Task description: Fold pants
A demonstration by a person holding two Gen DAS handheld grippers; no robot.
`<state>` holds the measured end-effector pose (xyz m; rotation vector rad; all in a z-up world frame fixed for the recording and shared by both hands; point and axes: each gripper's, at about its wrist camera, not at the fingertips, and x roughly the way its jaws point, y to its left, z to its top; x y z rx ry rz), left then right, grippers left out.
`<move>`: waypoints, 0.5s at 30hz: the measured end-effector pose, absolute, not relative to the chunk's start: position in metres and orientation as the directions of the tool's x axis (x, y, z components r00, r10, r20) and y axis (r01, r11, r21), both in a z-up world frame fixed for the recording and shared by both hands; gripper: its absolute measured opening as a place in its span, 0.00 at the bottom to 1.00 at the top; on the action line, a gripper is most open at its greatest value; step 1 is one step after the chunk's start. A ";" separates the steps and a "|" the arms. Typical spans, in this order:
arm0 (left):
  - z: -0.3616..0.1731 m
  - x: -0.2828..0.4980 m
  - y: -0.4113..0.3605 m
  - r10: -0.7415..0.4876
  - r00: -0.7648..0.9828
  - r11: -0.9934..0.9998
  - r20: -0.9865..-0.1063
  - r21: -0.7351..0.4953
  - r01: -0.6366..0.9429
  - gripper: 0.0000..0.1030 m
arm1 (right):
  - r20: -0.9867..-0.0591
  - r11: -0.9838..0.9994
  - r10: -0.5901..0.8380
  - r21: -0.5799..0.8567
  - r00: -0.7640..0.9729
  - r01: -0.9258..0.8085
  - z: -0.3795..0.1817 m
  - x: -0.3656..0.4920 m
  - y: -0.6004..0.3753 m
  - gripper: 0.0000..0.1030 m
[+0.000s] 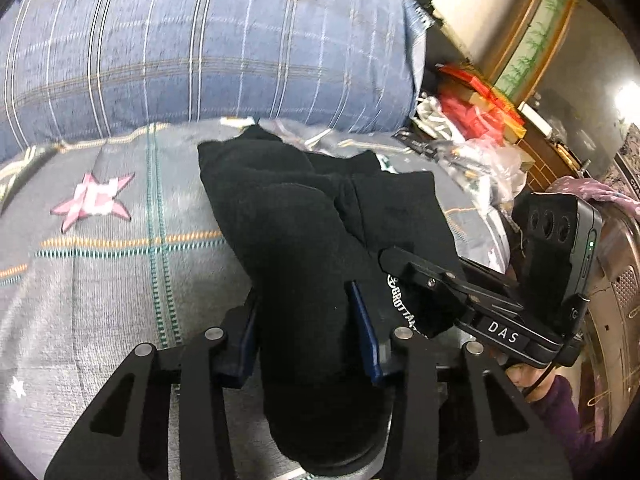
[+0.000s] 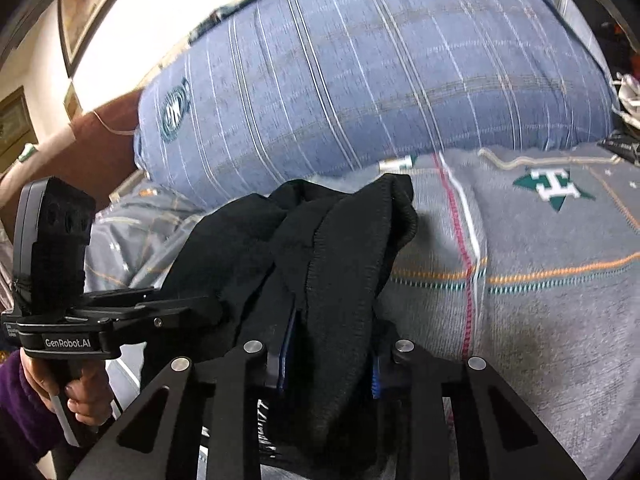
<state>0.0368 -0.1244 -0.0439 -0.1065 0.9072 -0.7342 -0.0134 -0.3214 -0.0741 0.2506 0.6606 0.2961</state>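
We judge the black pants (image 1: 304,216) soft, limp; left gripper (image 1: 308,332) and right gripper (image 2: 332,356) pinch bunched cloth, lower centre frame.

"DAS" stands in white on the right gripper (image 1: 404,268) body; "GenRobot.AI" on the left gripper (image 2: 208,308) body; white lettering on the black pants (image 1: 304,240) beside "DAS" is only partly legible.

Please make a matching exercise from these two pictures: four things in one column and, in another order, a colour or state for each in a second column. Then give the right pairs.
Things:
1. pants
2. big cushion
3. star patch on the bed cover
4. left gripper

Colour or state:
A. pink
B. blue with pale stripes
C. black
D. shut on cloth

Pairs: 1-C, 2-B, 3-A, 4-D
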 end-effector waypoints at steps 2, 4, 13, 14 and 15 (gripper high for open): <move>-0.035 0.034 -0.122 -0.626 0.417 0.755 -0.659 -0.377 0.536 0.38 | -0.512 0.923 0.354 0.327 0.783 -0.203 -0.065 -0.019 -0.324 0.26; -0.026 0.033 -0.116 -0.631 0.441 0.758 -0.638 -0.383 0.528 0.38 | -0.459 0.914 0.370 0.337 0.808 -0.227 -0.055 -0.024 -0.323 0.26; -0.017 0.037 -0.048 -0.567 0.521 0.822 -0.638 -0.401 0.404 0.37 | -0.437 0.869 0.472 0.380 0.766 -0.319 -0.045 -0.006 -0.270 0.26; -0.019 0.037 -0.039 -0.551 0.533 0.833 -0.642 -0.394 0.387 0.37 | -0.440 0.864 0.483 0.380 0.757 -0.330 -0.046 -0.003 -0.260 0.26; -0.020 0.038 -0.031 -0.533 0.543 0.845 -0.649 -0.386 0.370 0.37 | -0.445 0.862 0.488 0.379 0.751 -0.336 -0.047 0.000 -0.252 0.26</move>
